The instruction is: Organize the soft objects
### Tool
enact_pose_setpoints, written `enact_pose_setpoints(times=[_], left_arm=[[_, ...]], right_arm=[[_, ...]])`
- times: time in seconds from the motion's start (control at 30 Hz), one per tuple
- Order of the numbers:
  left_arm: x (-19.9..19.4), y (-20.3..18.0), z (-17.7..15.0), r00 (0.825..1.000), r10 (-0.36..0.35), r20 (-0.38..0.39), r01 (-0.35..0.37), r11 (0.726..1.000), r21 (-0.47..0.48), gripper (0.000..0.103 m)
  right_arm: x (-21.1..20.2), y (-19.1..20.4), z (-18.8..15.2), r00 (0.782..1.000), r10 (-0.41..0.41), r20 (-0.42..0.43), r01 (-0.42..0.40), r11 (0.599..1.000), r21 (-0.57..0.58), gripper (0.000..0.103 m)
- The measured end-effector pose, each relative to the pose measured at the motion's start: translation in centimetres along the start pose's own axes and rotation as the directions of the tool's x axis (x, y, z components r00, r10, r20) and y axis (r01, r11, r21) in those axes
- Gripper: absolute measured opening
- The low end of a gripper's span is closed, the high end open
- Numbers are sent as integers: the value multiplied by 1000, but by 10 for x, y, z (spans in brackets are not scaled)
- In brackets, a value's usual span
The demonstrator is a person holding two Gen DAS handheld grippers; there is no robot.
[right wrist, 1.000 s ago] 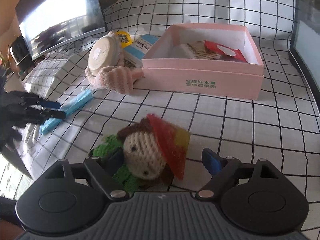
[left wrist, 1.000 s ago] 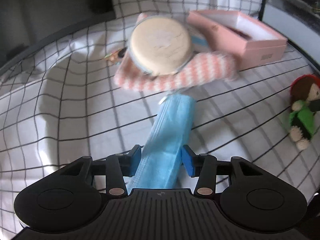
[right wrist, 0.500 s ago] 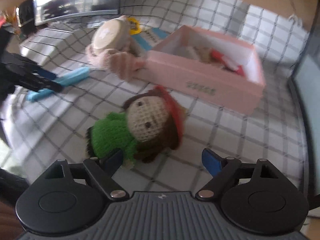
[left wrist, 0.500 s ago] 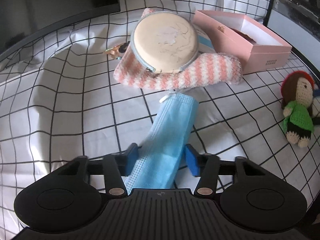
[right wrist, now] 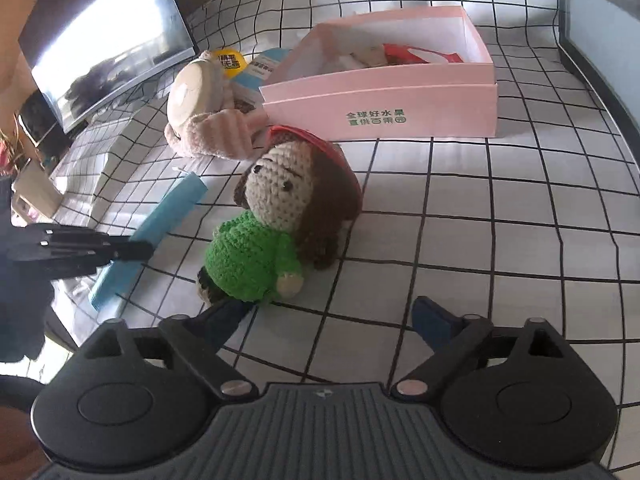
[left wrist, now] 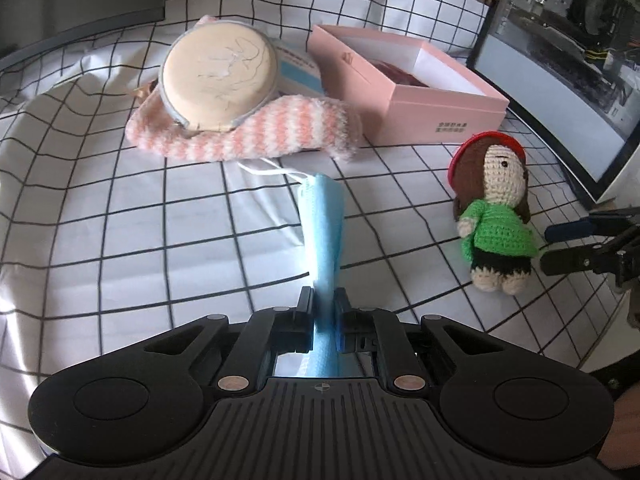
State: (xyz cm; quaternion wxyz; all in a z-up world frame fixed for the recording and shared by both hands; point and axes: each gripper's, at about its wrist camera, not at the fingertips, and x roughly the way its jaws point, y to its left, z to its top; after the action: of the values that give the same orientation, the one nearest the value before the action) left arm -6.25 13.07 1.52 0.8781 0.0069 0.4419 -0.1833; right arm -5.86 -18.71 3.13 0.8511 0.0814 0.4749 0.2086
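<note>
My left gripper [left wrist: 323, 307] is shut on the near end of a folded blue face mask [left wrist: 324, 220], whose far end rests on the checked cloth; the mask also shows in the right wrist view [right wrist: 168, 216]. A crocheted doll [right wrist: 276, 224] in a green top and red hat lies just ahead of my open right gripper [right wrist: 328, 316], feet by the left finger; it also shows in the left wrist view [left wrist: 494, 216]. A pink-striped fuzzy sock [left wrist: 256, 132] bears a round beige pouch [left wrist: 218, 80]. An open pink box [right wrist: 384, 88] holds several items.
A blue-white packet [left wrist: 298, 68] lies between pouch and box. A yellow round item [right wrist: 228, 62] sits behind the pouch. A monitor [right wrist: 104, 40] stands at the left, a computer case [left wrist: 568, 52] at the right of the box. The cloth is wrinkled on the left.
My left gripper has closed on the blue mask, pinching it narrow. My right gripper has shifted around the doll, which now lies close before its open fingers.
</note>
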Motion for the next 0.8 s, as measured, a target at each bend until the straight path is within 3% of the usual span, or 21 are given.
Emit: enact_pose_setpoints(times=[0.07, 0.3, 0.4, 0.47, 0.53, 0.63, 0.73, 0.8], left_arm=[[1, 1, 0, 1000, -3, 4, 3, 1000, -19, 12], [1, 5, -1, 1000, -18, 18, 19, 999, -50, 12], [0, 5, -2, 1000, -13, 27, 15, 998, -65, 12], [0, 4, -4, 999, -5, 40, 8, 997, -73, 12], [-1, 3, -7, 999, 1, 52, 3, 997, -80, 12], [-2, 2, -10, 998, 5, 62, 0, 997, -77, 12], [-3, 1, -11, 998, 2, 58, 1, 999, -49, 12], [-4, 2, -12, 998, -6, 56, 8, 1000, -30, 12]], right_arm=[[2, 2, 0, 1000, 4, 0, -4, 1000, 16, 103], [10, 11, 7, 998, -24, -53, 24, 1000, 13, 103], [9, 13, 13, 995, 11, -101, -8, 1000, 26, 99], [-2, 18, 15, 1000, -4, -25, 6, 997, 72, 99], [-7, 27, 19, 998, -51, 48, 47, 995, 90, 99], [12, 38, 29, 990, -120, 76, 107, 982, 155, 99], [39, 55, 34, 964, -243, 107, 225, 962, 156, 99], [55, 65, 34, 942, -310, 129, 296, 948, 116, 89]])
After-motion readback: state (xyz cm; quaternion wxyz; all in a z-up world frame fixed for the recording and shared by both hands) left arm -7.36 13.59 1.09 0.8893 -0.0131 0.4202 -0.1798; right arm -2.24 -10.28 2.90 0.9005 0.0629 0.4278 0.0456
